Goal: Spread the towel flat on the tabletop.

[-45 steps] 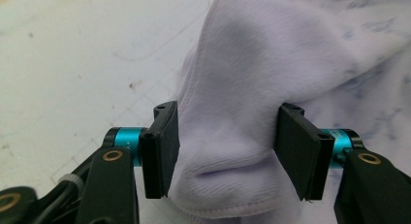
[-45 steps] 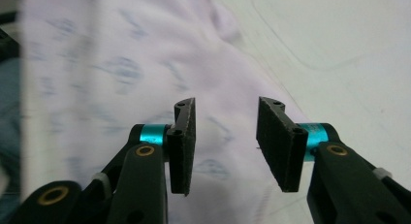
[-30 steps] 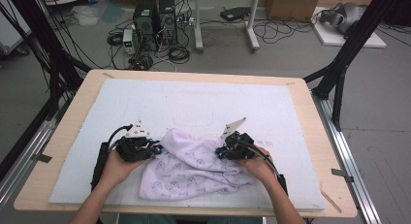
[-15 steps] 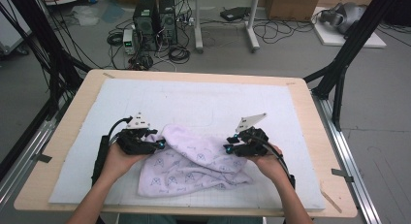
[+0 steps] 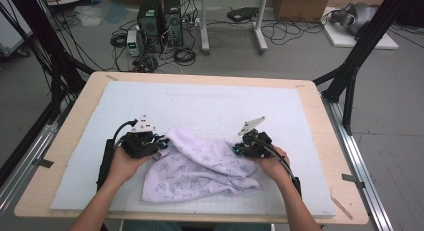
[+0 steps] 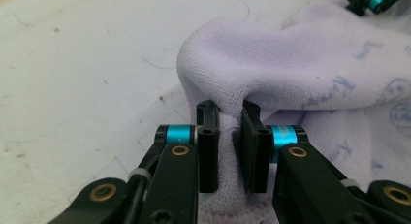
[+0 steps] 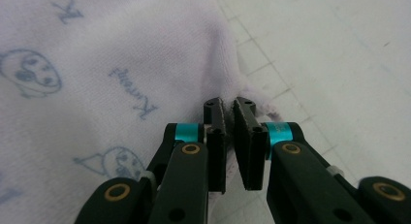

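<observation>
Two grippers pinching a crumpled towel on a padded table.
The left gripper (image 5: 161,141) has just closed its jaws on a fold at the towel's (image 5: 200,168) left edge; the right gripper (image 5: 237,150) has just clamped the right edge. The pale printed towel lies bunched between them, near the front of the white mat (image 5: 210,103).

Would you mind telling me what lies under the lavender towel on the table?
The towel rests crumpled on a pale gridded mat that covers the wooden table. Whatever sits beneath its folds is covered, so I cannot tell if anything else is there.
</observation>
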Demonstrator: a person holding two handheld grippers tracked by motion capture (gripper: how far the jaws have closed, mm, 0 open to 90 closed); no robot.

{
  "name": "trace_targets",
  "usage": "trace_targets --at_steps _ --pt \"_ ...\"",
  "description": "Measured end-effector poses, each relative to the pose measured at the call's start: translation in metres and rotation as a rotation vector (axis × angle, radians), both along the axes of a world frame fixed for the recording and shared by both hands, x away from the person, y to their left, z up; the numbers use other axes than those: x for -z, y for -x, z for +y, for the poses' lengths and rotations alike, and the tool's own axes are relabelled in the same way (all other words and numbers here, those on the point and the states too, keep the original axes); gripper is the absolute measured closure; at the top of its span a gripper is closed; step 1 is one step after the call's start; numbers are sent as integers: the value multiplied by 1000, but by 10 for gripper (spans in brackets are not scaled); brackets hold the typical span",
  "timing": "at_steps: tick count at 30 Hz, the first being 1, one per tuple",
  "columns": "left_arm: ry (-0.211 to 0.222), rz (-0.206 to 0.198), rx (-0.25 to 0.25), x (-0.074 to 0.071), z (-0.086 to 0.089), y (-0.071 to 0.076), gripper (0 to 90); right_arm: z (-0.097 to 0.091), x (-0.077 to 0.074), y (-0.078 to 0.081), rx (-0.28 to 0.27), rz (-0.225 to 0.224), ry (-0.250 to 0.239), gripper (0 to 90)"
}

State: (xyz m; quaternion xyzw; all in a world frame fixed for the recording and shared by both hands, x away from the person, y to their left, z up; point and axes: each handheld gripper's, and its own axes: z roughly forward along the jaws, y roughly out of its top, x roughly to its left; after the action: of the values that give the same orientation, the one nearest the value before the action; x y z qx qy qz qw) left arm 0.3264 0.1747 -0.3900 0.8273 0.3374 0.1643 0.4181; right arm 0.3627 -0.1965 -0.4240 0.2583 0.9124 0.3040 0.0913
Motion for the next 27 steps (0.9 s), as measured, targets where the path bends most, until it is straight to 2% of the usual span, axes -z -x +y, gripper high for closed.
trace_targets --at_steps 4,5,6,8,10,11,13,16,18,20,22,24,25,26,27 --pt "39 -50 -21 -15 4 2 793 -8 -21 4 30 -80 -45 847" --pt "44 -61 -26 -20 5 2 794 -13 -37 6 43 -126 -60 848" --pt "45 -76 -33 -23 5 2 794 -13 -37 6 43 -126 -60 848" --pt "65 -106 -55 -31 6 1 793 -17 -53 8 54 -166 -85 847" --pt "82 -101 -63 -35 9 -1 793 -21 -64 9 62 -188 -95 848" --pt "80 -94 -64 -34 9 -3 793 -22 -68 8 59 -193 -97 848" --pt "58 -54 -60 -30 9 -8 792 -23 -67 8 60 -175 -91 847" --pt "47 -44 -69 -25 7 -16 792 -21 -59 4 49 -144 -64 848" --pt "46 -40 -84 -28 5 -29 794 -21 -57 -2 56 -142 -57 851" --pt "25 -50 -101 -39 1 -51 797 -24 -64 -14 86 -154 -50 854" --pt "-17 -96 -132 -60 -8 -81 797 -28 -82 -34 132 -196 -41 855" --pt "-68 -160 -190 -79 -17 -113 749 -30 -106 -60 218 -242 -31 843" --pt "-85 -152 -248 -83 -21 -125 641 -33 -115 -73 264 -261 -38 825" --pt "-67 -107 -286 -83 -24 -133 518 -35 -120 -84 306 -254 -64 728" --pt "-43 -68 -289 -78 -24 -136 481 -38 -120 -93 346 -246 -93 621"
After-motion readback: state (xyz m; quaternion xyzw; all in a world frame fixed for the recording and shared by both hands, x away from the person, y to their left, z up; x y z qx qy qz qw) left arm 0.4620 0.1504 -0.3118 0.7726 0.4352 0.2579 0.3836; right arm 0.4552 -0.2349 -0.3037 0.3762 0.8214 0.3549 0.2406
